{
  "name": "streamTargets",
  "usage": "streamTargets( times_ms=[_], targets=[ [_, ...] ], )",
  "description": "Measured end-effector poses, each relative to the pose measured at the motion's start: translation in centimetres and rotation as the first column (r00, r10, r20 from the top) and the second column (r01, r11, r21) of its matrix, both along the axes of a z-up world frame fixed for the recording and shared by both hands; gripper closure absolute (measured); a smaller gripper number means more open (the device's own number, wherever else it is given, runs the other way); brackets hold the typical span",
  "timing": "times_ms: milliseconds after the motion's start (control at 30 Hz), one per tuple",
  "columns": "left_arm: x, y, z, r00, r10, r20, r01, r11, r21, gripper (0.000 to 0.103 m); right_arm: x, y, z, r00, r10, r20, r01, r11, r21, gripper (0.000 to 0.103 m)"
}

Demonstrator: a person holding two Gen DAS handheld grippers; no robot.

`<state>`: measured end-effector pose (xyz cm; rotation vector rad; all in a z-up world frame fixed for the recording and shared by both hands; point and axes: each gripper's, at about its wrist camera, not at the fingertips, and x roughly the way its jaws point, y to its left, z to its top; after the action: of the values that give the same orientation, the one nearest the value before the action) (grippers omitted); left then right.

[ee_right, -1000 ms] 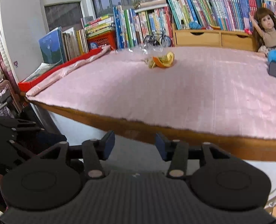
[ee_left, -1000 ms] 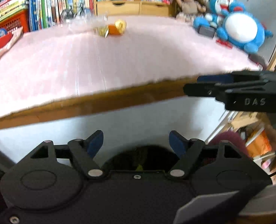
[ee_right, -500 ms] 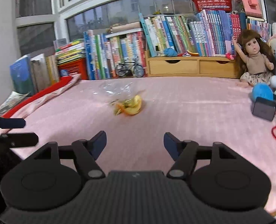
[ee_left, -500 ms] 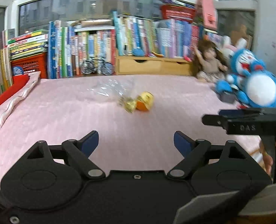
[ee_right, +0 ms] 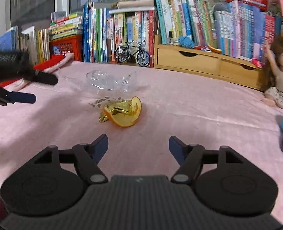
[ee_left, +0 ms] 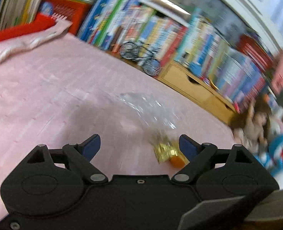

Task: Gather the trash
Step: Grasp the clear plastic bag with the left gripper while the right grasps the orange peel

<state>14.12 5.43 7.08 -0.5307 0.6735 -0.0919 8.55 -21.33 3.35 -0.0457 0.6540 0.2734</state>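
Trash: one orange peel (ee_right: 126, 115), one gold wrapper (ee_right: 117, 111), one clear bag (ee_right: 110, 81).

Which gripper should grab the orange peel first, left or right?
Right, probably. The right gripper is open, with the orange peel centred just ahead of it. The left gripper is also open but views the peel off-centre, by its right finger.

Left wrist view: looks forward and down along left gripper (ee_left: 138, 144) fingers, rolled so far bookshelf (ee_left: 189, 38) slants down to right; blurred; close over pink tablecloth (ee_left: 36, 99).

Right wrist view: looks forward and down along right gripper (ee_right: 138, 145) fingers, level horizon, sharp, low over table.

Shared: clear plastic bag (ee_left: 149, 109), gold wrapper (ee_right: 120, 110), orange peel (ee_right: 128, 117), toy bicycle (ee_right: 132, 52), wooden drawers (ee_right: 199, 61), doll (ee_right: 281, 76). Left gripper visible at left edge of right view.
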Motion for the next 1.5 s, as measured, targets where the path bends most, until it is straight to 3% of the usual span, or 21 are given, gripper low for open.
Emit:
streamTargets(
  times_ms=[267, 433, 600, 667, 733, 833, 900, 1067, 1500],
  targets=[
    [7.6, 0.0, -2.7, 0.989, 0.096, -0.113, -0.100, 0.995, -0.027, 0.014, 5.0, 2.4, -1.5, 0.998, 0.061, -0.033, -0.062, 0.998, -0.019, 0.017],
    [9.9, -0.1, -4.5, 0.977, 0.112, -0.179, -0.135, 0.983, -0.124, 0.012, 7.2, 3.4, -2.2, 0.995, 0.090, -0.051, -0.091, 0.995, -0.029, 0.014],
    [11.1, -0.3, -5.5, 0.977, 0.104, -0.187, -0.148, 0.959, -0.242, 0.011, 8.1, 4.1, -2.8, 0.991, 0.117, -0.066, -0.118, 0.993, 0.002, 0.014],
    [11.4, -0.6, -5.6, 0.979, 0.088, -0.185, -0.137, 0.953, -0.269, 0.011, 7.9, 4.3, -3.0, 0.989, 0.127, -0.071, -0.126, 0.992, 0.022, 0.017],
    [11.6, -0.8, -5.6, 0.981, 0.062, -0.183, -0.114, 0.950, -0.290, 0.013, 7.5, 4.5, -3.1, 0.990, 0.126, -0.070, -0.125, 0.992, 0.022, 0.027],
    [11.7, -1.2, -6.0, 0.985, 0.028, -0.168, -0.083, 0.942, -0.326, 0.033, 6.7, 4.4, -3.1, 0.990, 0.126, -0.054, -0.125, 0.992, 0.020, 0.043],
    [11.5, -1.4, -6.2, 0.987, -0.003, -0.161, -0.054, 0.936, -0.348, 0.053, 6.3, 4.2, -2.8, 0.992, 0.118, -0.043, -0.117, 0.993, 0.030, 0.048],
    [9.9, -1.7, -5.4, 0.993, -0.005, -0.116, -0.030, 0.955, -0.295, 0.062, 4.8, 3.6, -2.2, 0.993, 0.113, -0.020, -0.112, 0.993, 0.037, 0.053],
    [3.4, -1.3, -1.1, 0.999, -0.019, 0.032, 0.024, 0.986, -0.167, 0.063, -0.1, 1.6, -0.5, 0.996, 0.087, 0.027, -0.088, 0.996, 0.019, 0.053]
  ],
)
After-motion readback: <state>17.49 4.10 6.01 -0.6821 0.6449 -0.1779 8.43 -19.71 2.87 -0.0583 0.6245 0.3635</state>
